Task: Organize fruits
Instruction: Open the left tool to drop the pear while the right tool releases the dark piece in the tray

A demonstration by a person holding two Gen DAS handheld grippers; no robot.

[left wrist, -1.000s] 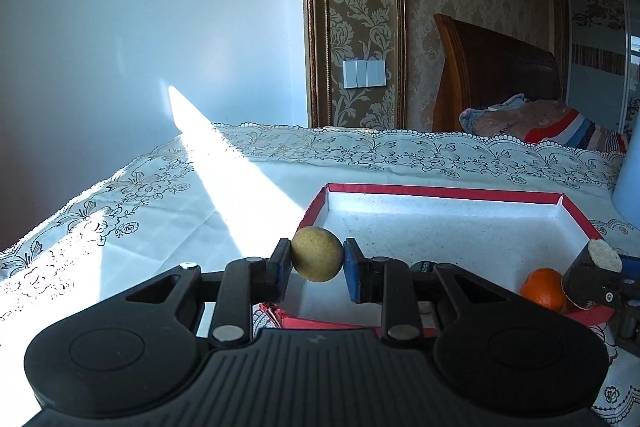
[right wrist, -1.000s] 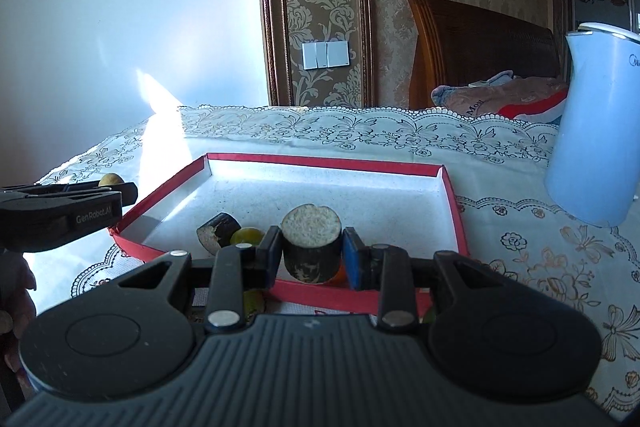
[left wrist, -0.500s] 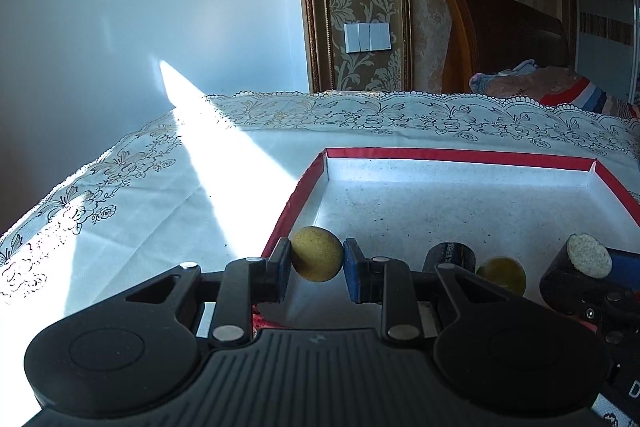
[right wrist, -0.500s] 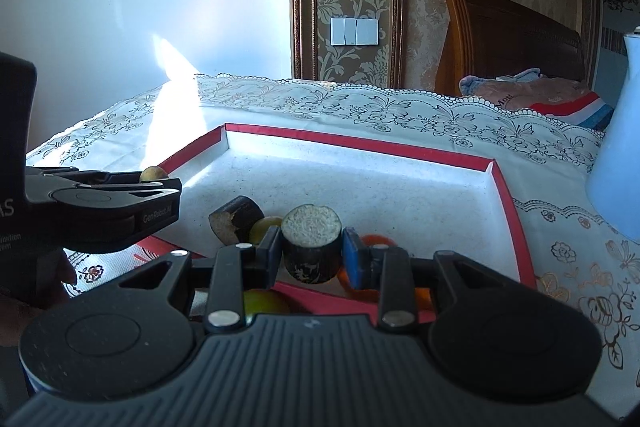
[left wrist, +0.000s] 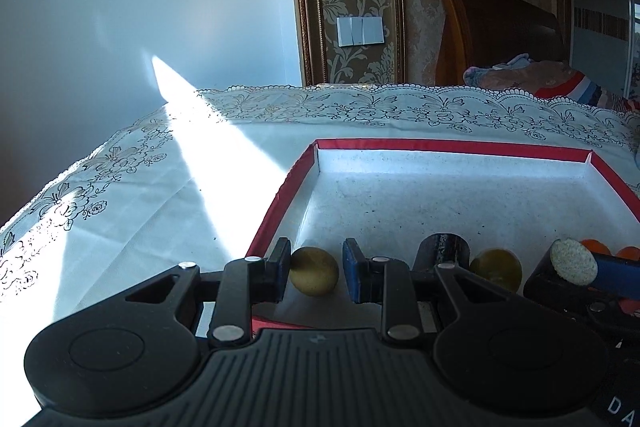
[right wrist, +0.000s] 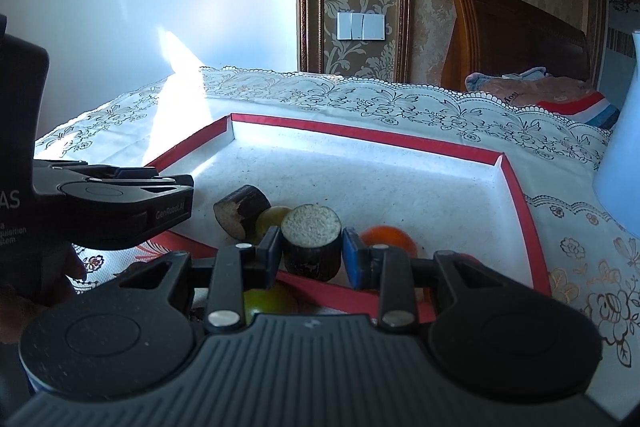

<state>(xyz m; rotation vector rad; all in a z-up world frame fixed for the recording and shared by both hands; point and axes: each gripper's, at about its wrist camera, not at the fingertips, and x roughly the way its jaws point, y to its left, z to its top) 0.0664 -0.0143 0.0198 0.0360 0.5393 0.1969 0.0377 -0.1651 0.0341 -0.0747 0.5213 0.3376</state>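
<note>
My left gripper [left wrist: 314, 269] is shut on a small round yellow-brown fruit [left wrist: 314, 270], just over the near left corner of a red-rimmed white tray [left wrist: 440, 145]. My right gripper [right wrist: 311, 247] is shut on a dark cylindrical piece with a pale cut end [right wrist: 311, 241], at the tray's [right wrist: 360, 133] near edge. That piece [left wrist: 574, 263] also shows at the right of the left wrist view. In the tray lie another dark piece [right wrist: 242, 211], a yellow-green fruit [right wrist: 274, 219] and an orange fruit [right wrist: 386, 239]. The left gripper [right wrist: 120, 195] shows from the side.
A lace-patterned white cloth [left wrist: 140, 207] covers the table, with a bright sun stripe across it. A pale blue jug [right wrist: 624, 147] stands right of the tray. One green fruit [right wrist: 268, 301] lies outside the tray, under my right gripper. A wall and a wooden headboard [left wrist: 500, 27] stand behind.
Both grippers came forward and down toward the tray with their loads still held, then stayed almost still. More of the tray's inside and the fruits in it now shows.
</note>
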